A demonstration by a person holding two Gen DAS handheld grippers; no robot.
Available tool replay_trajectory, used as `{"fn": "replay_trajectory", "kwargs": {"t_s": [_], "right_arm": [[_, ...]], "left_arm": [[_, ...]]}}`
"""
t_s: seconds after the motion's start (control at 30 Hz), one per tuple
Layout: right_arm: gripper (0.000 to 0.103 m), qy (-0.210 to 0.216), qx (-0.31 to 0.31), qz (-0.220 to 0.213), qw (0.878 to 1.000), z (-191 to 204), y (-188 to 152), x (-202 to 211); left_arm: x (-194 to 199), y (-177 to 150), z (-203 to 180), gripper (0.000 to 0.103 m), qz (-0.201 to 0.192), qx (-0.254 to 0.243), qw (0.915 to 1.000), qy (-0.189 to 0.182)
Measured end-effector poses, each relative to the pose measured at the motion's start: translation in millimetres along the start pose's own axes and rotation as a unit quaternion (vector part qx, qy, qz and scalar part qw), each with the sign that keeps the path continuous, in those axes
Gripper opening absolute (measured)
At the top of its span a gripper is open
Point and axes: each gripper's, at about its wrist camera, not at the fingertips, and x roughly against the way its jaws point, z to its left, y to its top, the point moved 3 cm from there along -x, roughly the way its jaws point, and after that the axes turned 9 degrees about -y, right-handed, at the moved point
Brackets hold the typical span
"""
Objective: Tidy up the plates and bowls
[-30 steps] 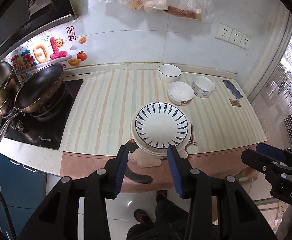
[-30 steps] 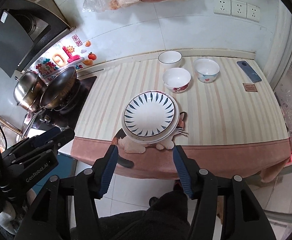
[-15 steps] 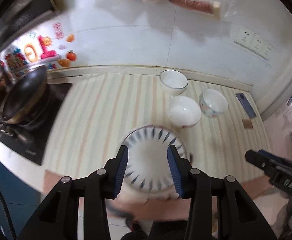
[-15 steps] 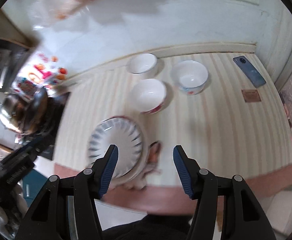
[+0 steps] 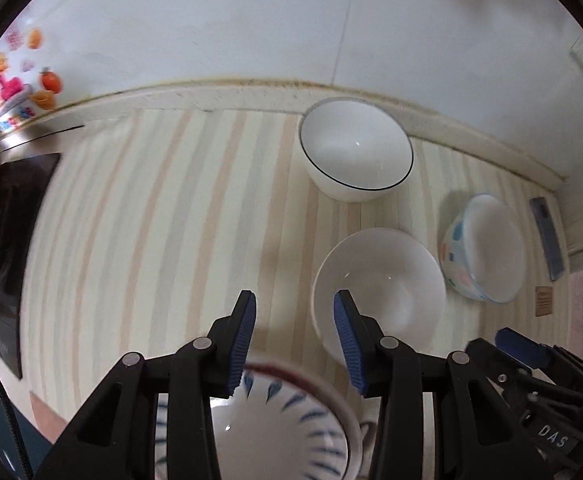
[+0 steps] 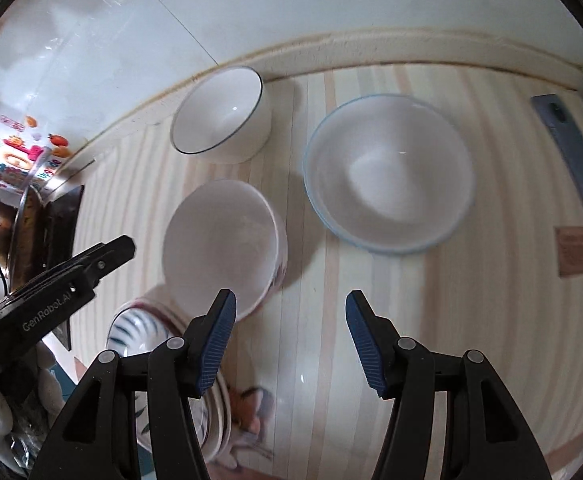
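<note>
The striped bench (image 5: 151, 208) fills both views, its stripes running from the front edge toward the white wall. Largest on it is the stack of plates (image 5: 291, 432) at the front edge, the top one white with blue dashes fanning from its rim, lying flat below the left hand-held gripper (image 5: 294, 334). In the right wrist view the same stack (image 6: 139, 332) sits low left, partly hidden by the blue pads.

Three bowls stand upright, mouths up, well behind the plates. The plain white bowl (image 5: 377, 294) is just beyond the stack; its outer wall shows a red pattern in the right wrist view (image 6: 221, 248). The bowl with the thin dark rim (image 5: 355, 148) is nearest the wall, and the one with the pale blue rim and coloured patches on its side (image 5: 485, 248) stands to the right – none of the three touches another.

The left hand-held gripper hangs with its jaws apart, about as wide as a third of the plain bowl, holding nothing; its right pad overlaps that bowl's near rim in the picture, contact unclear. The right hand-held gripper (image 6: 290, 338) is spread wider, empty, over bare bench between the plain bowl and the blue-rimmed bowl (image 6: 387, 172) – touching neither.

A dark phone (image 6: 571, 156) lies near the right end by the wall, long axis running toward the wall
</note>
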Motion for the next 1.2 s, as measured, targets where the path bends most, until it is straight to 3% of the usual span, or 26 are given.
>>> {"fn": "replay_trajectory", "kwargs": {"t_s": [0.3,0.4,0.47,0.5,0.6,0.93,1.2], "right_arm": [[0.058,0.007,-0.014,0.035,0.999,13,15,-55],[0.036,0.009,-0.014,0.041,0.999,17,15,-63],[0.018,0.012,-0.012,0.046,0.999,20,14,-67],[0.017,0.011,-0.012,0.049,0.999,21,14,-70],[0.015,0.006,-0.009,0.046,0.999,24,15,-70],[0.013,0.014,-0.01,0.048,0.999,19,1,-40],[0.013,0.009,-0.002,0.054,0.999,-14,-51,9]], "left_arm": [[-62,12,0,0.038,0.071,-0.023,0.9971,-0.012],[-68,12,1,0.037,0.069,-0.022,0.997,-0.027],[-70,12,1,0.026,0.07,-0.021,0.9965,-0.039],[-71,11,0,0.026,0.074,-0.02,0.996,-0.045],[-70,8,-3,0.019,0.071,-0.023,0.9955,-0.058],[-33,-5,-28,0.019,0.051,-0.041,0.996,-0.061],[4,-45,-63,0.019,0.041,-0.072,0.9943,-0.067]]}}
